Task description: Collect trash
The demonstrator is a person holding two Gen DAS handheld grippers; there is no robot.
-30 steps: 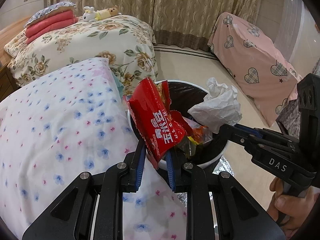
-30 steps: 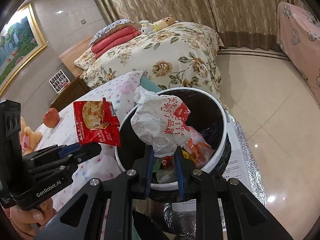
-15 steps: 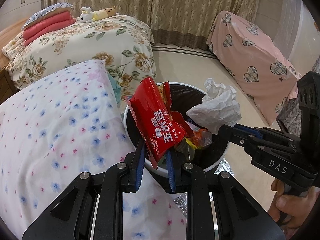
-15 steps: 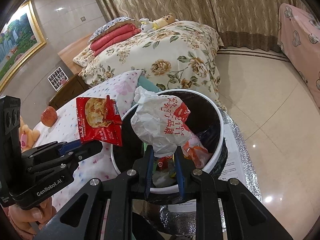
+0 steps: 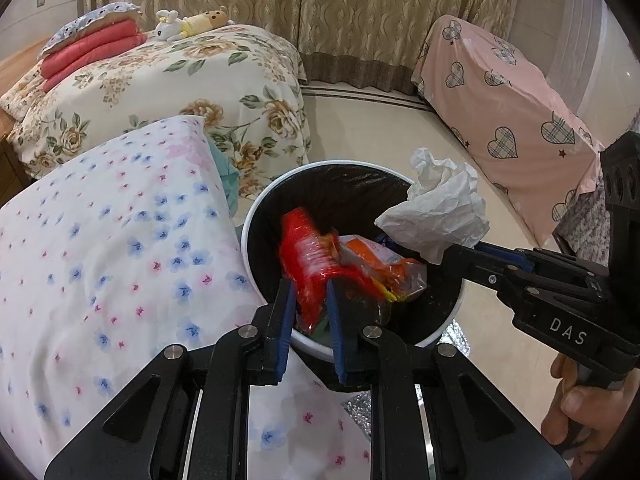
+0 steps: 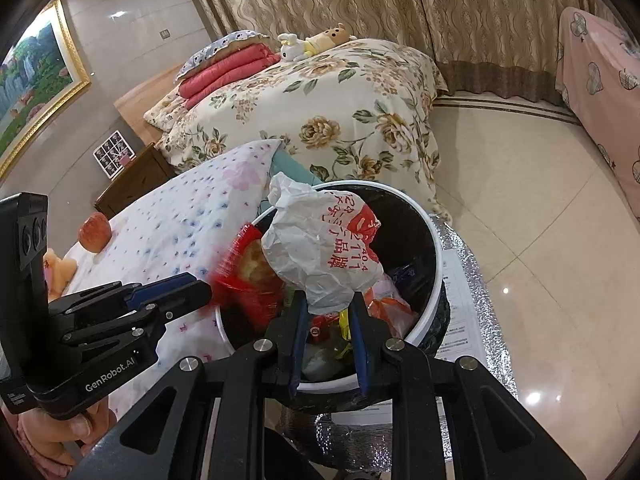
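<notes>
A white-rimmed bin (image 5: 262, 200) with a black liner stands on the floor beside a bed. My left gripper (image 5: 310, 284) is over its near rim, shut on a red snack bag (image 5: 308, 256). The bag hangs blurred, tipped down into the bin. My right gripper (image 6: 328, 296) is shut on a crumpled white plastic bag with red print (image 6: 320, 248), held above the bin's opening (image 6: 438, 248). In the left wrist view that white bag (image 5: 440, 212) sits at the right gripper's tip (image 5: 448, 248). In the right wrist view the red bag (image 6: 244, 276) is at the left gripper's tip (image 6: 204, 288).
Orange and clear wrappers (image 5: 368, 256) lie inside the bin. A bed with blue-flowered cover (image 5: 100, 260) borders the bin's left, with an apple (image 6: 95, 232) on it. Beyond are a floral bed (image 5: 180, 80) and pink heart-print furniture (image 5: 500, 92). Silver foil (image 6: 476, 280) lies under the bin.
The red snack bag stood upright above the left gripper's fingers; now it has flopped down into the bin and looks blurred. The left gripper came closer over the bin. The right gripper stayed put.
</notes>
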